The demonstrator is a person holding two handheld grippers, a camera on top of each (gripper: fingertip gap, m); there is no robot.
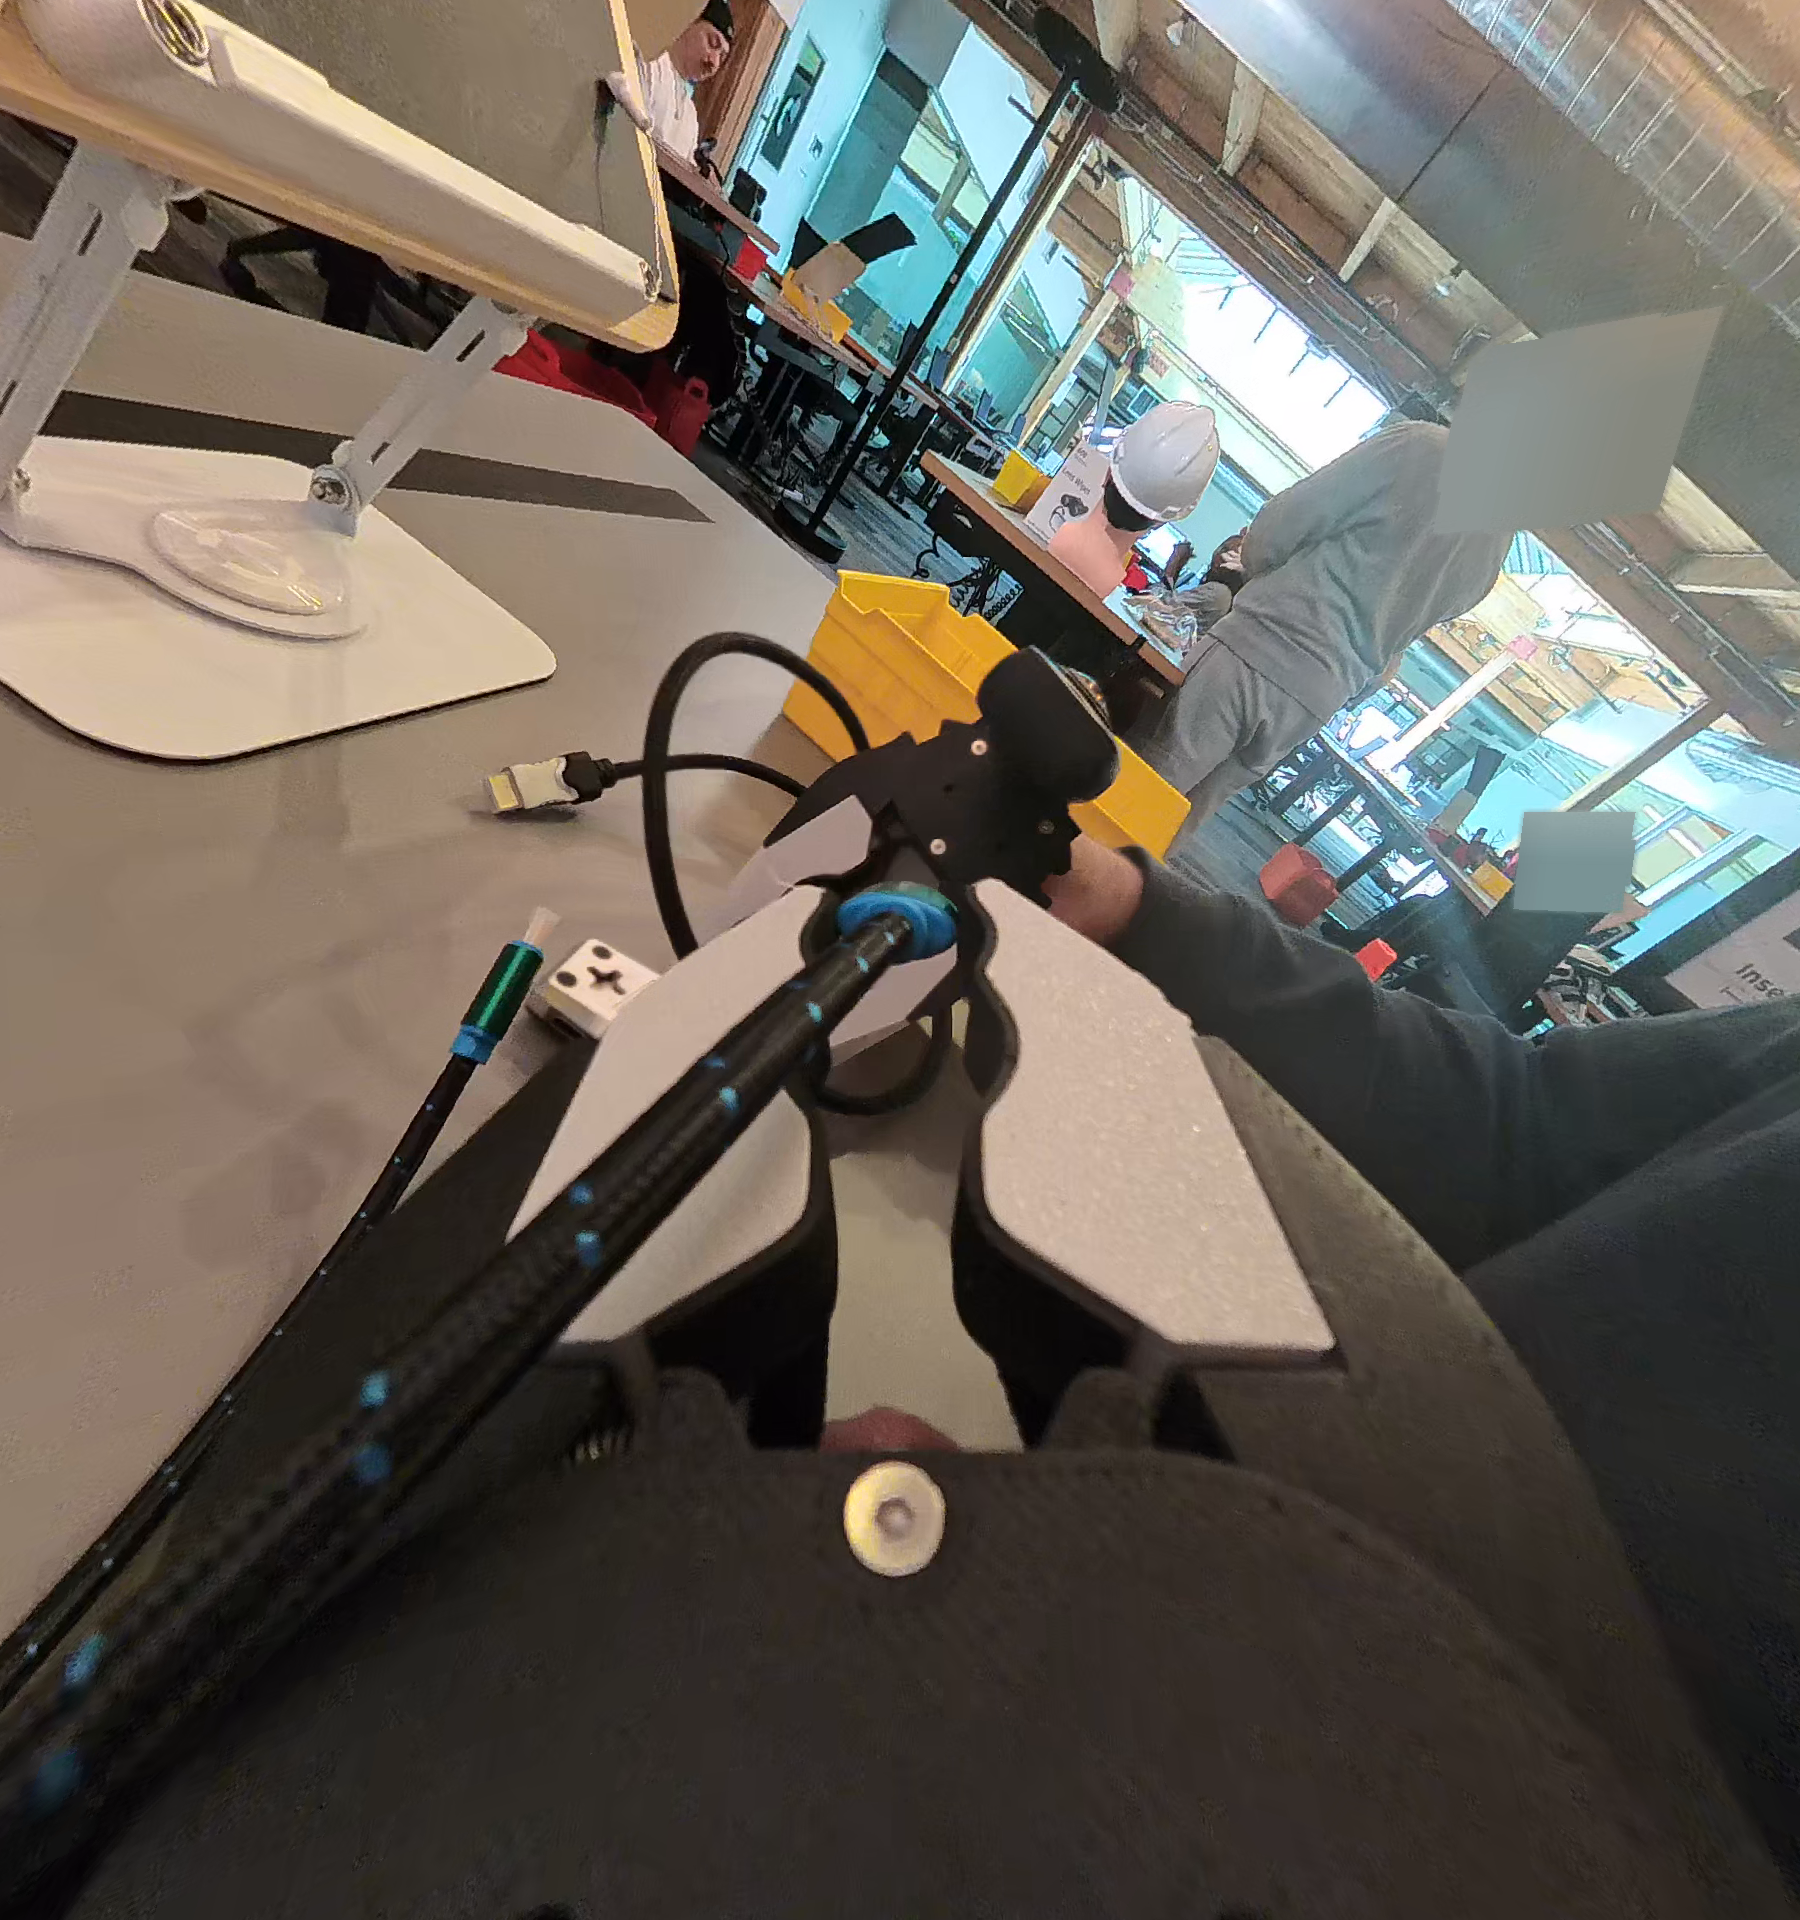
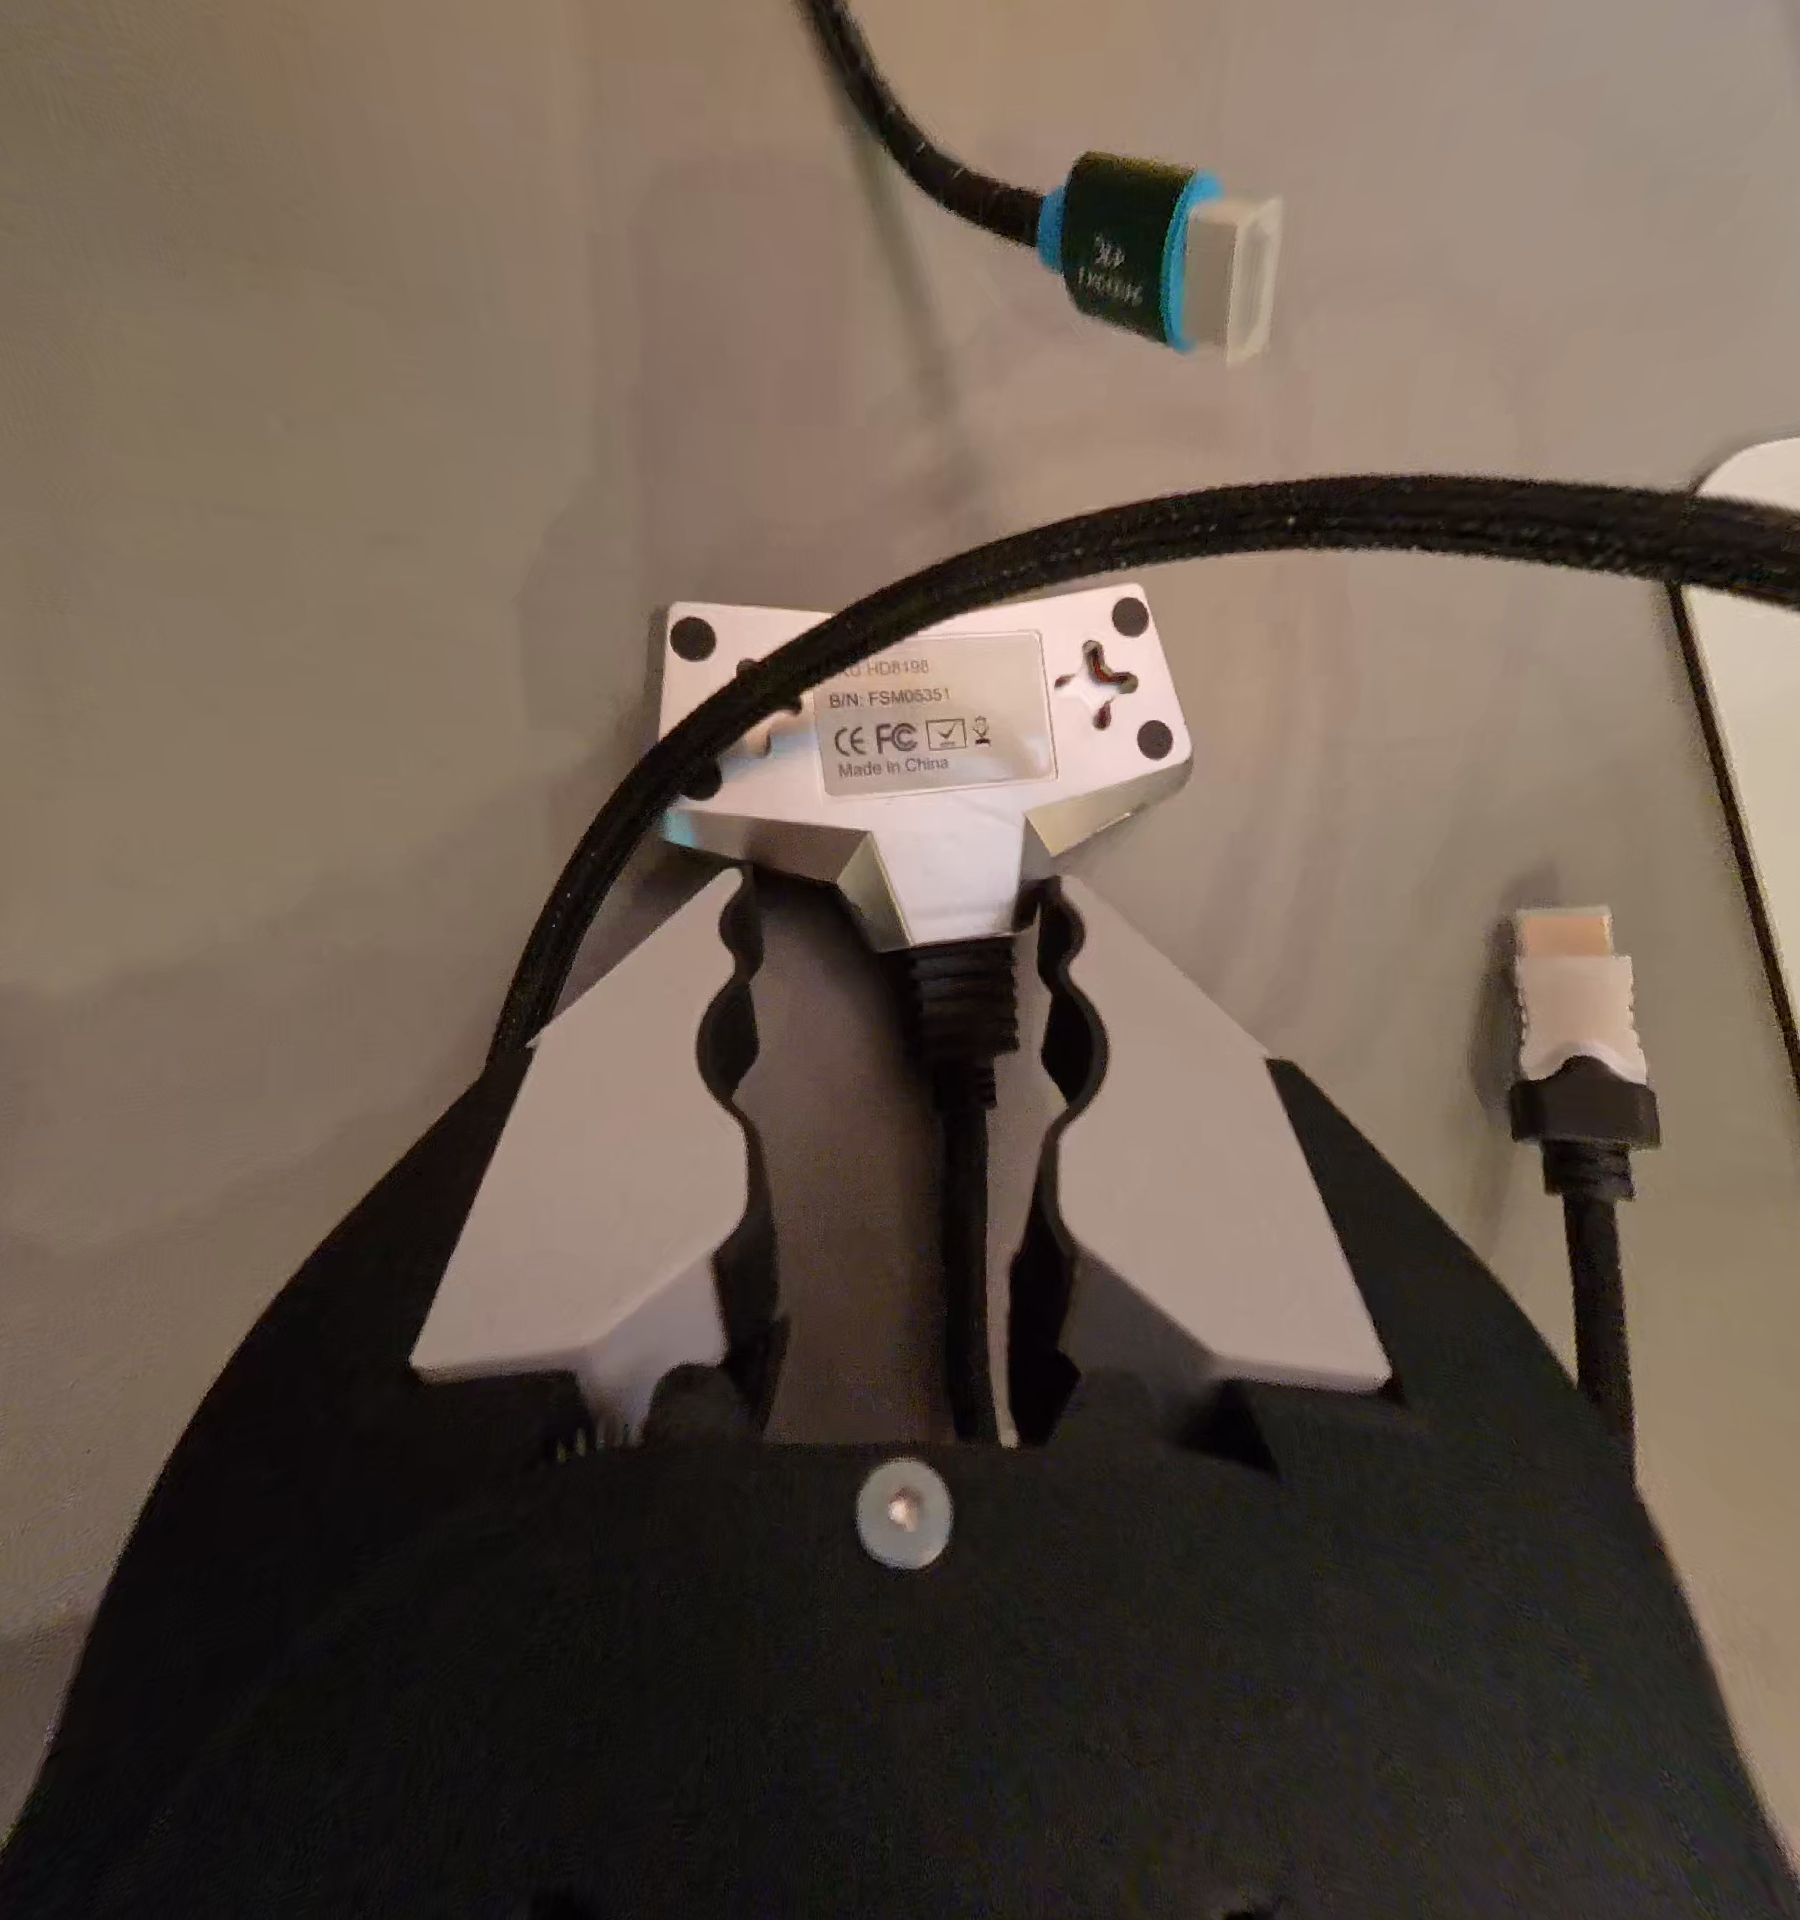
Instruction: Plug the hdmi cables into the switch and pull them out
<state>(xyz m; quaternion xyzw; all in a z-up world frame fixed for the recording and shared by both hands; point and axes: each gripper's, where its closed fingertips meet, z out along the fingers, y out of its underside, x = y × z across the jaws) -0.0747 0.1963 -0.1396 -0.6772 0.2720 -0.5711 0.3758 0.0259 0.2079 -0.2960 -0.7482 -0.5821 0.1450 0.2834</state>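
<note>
My left gripper (image 1: 891, 935) is shut on the blue-collared green plug (image 1: 880, 920) of a thick braided HDMI cable (image 1: 522, 1278) and holds it above the grey table (image 1: 252, 1091). The silver switch (image 2: 927, 727) lies label-up; it also shows in the left wrist view (image 1: 595, 987). My right gripper (image 2: 896, 904) is shut on the switch's narrow tail, where its thin black cable (image 2: 963, 1143) comes out. Its black body (image 1: 989, 790) sits just beyond the left fingertips. A second green plug (image 2: 1156, 260) lies beyond the switch. A silver plug (image 2: 1571, 997) lies to its right.
A white laptop stand (image 1: 200, 623) stands at the far left, its base edge in the right wrist view (image 2: 1789, 727). Yellow bins (image 1: 906, 644) sit at the table's far edge. The braided cable (image 2: 1291, 520) arcs over the switch. A person in grey (image 1: 1322, 582) stands beyond. One gripper's finger ends stand about 20 cm off the other's.
</note>
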